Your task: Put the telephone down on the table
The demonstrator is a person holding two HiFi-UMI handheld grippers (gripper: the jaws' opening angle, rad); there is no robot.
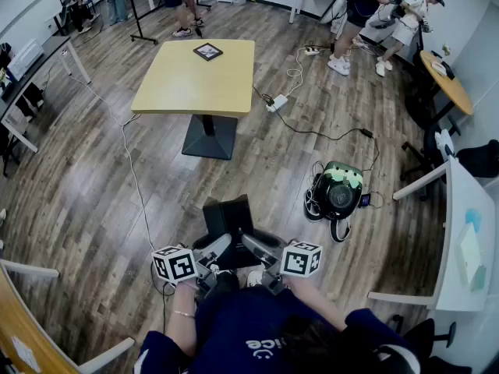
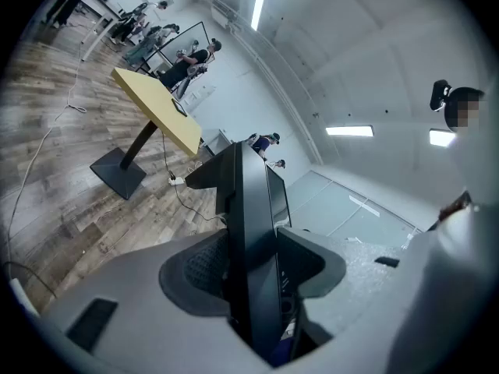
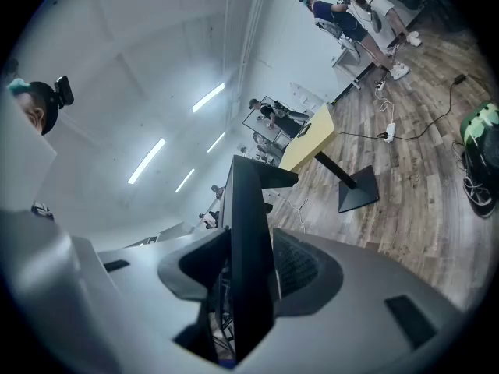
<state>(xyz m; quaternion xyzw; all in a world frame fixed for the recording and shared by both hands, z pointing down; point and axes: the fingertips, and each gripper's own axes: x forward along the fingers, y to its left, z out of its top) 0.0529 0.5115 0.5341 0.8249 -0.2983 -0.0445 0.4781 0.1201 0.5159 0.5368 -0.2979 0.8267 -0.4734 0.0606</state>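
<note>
Grip: telephone (image 1: 228, 218) is clamped by fingers (image 2: 191, 267) of left gripper (image 1: 221, 248) and right gripper (image 1: 256, 246) | Next: to be kept level, carried to yellow desk (image 1: 179, 84), lowered gently.

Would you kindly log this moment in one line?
left gripper: shut on flat black telephone | right gripper: shut on same telephone | yellow square-topped table: ahead, unreached

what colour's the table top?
Pale yellow table top; clearest in the head view.

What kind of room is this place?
Probably a shared office or lab workroom: a yellow square-topped pedestal table on wooden plank flooring, white desks at the edges, and black power cables trailing across it.
</note>
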